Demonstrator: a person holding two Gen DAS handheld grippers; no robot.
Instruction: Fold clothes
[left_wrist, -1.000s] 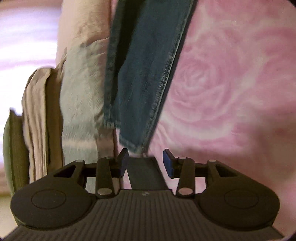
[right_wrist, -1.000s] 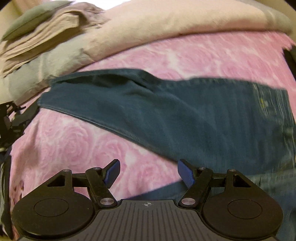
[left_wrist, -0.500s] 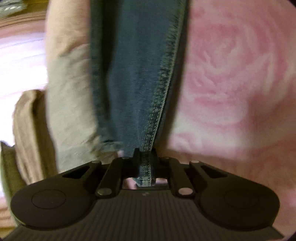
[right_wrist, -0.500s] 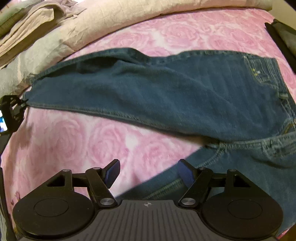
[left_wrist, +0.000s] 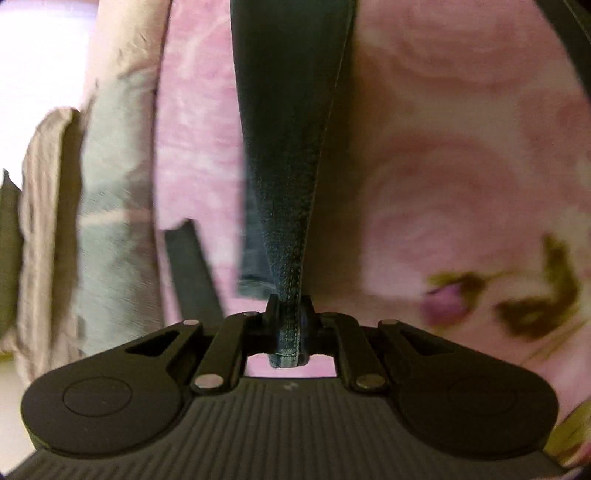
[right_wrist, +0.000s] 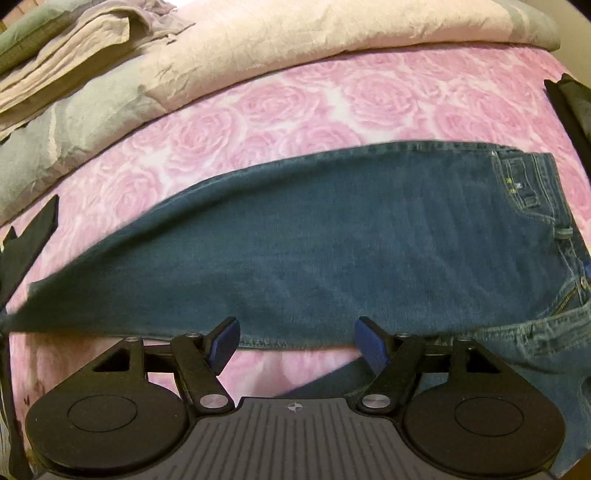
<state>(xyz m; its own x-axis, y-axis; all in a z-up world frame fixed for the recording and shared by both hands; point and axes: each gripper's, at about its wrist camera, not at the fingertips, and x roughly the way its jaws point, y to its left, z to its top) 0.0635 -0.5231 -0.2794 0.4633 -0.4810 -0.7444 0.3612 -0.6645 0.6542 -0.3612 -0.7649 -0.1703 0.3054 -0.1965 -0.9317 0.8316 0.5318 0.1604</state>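
Note:
A pair of dark blue jeans (right_wrist: 351, 236) lies across a pink rose-print bedspread (right_wrist: 295, 107), waistband at the right. My left gripper (left_wrist: 290, 314) is shut on the hem of one jeans leg (left_wrist: 291, 155), which hangs stretched and lifted off the bed. In the right wrist view that leg runs left to the view's edge, where part of the left gripper's black body (right_wrist: 29, 236) shows. My right gripper (right_wrist: 295, 343) stands open just above the lower edge of the leg, nothing between its blue pads (right_wrist: 225, 343).
A folded beige and grey quilt (right_wrist: 258, 48) lies along the far side of the bed, with stacked beige and green linens (right_wrist: 66, 40) at the far left. A dark garment (right_wrist: 572, 103) sits at the right edge. Pink bedspread shows between jeans and quilt.
My left gripper closed on the jeans hem and lifted it, pulling the leg toward the near side. The right gripper came closer to the leg's lower edge and stayed open.

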